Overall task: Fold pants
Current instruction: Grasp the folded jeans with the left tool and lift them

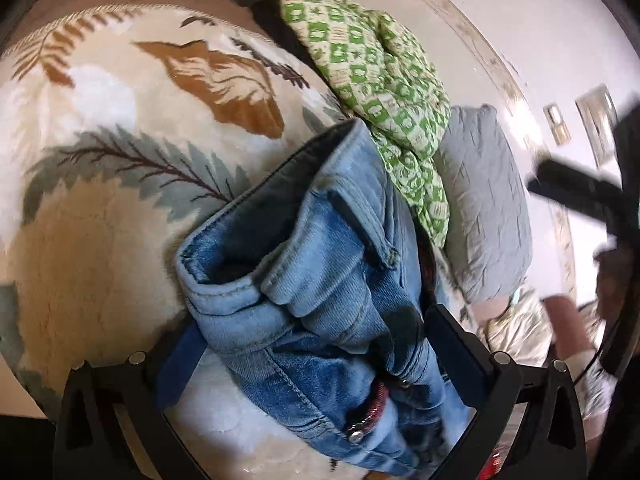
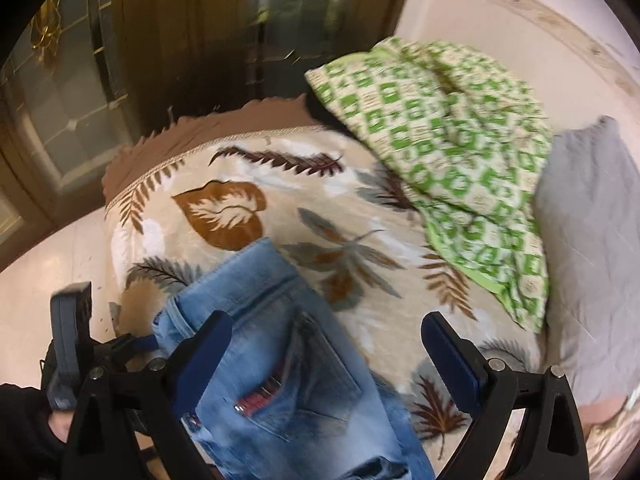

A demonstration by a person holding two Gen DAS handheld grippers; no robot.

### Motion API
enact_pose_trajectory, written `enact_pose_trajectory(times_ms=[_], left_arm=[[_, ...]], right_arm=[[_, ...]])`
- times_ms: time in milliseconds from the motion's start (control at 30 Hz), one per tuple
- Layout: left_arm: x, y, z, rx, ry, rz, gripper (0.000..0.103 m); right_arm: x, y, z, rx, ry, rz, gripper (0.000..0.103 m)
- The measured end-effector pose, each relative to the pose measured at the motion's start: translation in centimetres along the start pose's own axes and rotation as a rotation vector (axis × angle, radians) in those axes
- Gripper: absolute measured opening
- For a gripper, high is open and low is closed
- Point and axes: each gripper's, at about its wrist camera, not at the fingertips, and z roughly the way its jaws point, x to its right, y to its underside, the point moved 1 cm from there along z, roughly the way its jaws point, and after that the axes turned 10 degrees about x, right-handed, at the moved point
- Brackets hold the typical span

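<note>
Left wrist view: the left gripper (image 1: 308, 354) has its jaws spread wide, with bunched blue jeans (image 1: 320, 264) filling the gap between them at lower centre; whether either finger presses the denim is hard to tell. The jeans lie on a leaf-patterned blanket (image 1: 104, 184), with a green checked cloth (image 1: 384, 80) and a grey pillow (image 1: 484, 208) toward the upper right. Right wrist view: the right gripper (image 2: 326, 344) also has its jaws spread, hovering over the jeans' back pocket (image 2: 304, 376) at lower centre, somewhat blurred.
</note>
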Motion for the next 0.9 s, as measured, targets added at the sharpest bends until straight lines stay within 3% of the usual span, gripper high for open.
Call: enact_pose_trajectory(times_ms=[300,433,567,733,767,800,833,900], left_arm=[[0.3,0.1,0.3,0.042,0.004,0.066,0.102],[0.1,0.3,0.0,0.051,-0.016,0.085,0.092],[-0.5,0.1,-0.3,0.071,-0.051,0.058,0.069],[-0.6,0.2,-0.4,0.076,-0.072,0.079,0.061],[-0.7,0.2,-0.5,0.077,-0.073,0.079,0.060],[-0.7,0.2,-0.5,0.078,-0.073,0.077,0.060],[-0.7,0.2,-0.5,0.077,-0.071,0.079,0.059],[-0.7,0.2,-0.5,0.079,-0.073,0.082,0.059]], right_arm=[[-2.7,-3.3,7.6,-0.209,-0.082,-0.001,0.097],[-3.5,-4.7,11.1,-0.325,-0.090,0.041,0.097],[-4.1,-5.0,14.5,-0.435,-0.063,0.042,0.097],[-5.2,-4.4,17.5,-0.533,-0.028,-0.028,0.094],[-5.4,-4.1,18.0,-0.549,-0.018,-0.047,0.091],[-5.7,-4.0,18.4,-0.558,-0.010,-0.063,0.075],[-6.0,-3.8,18.9,-0.569,-0.001,-0.089,0.051],[-6.9,-3.3,19.5,-0.588,0.021,-0.156,0.036]])
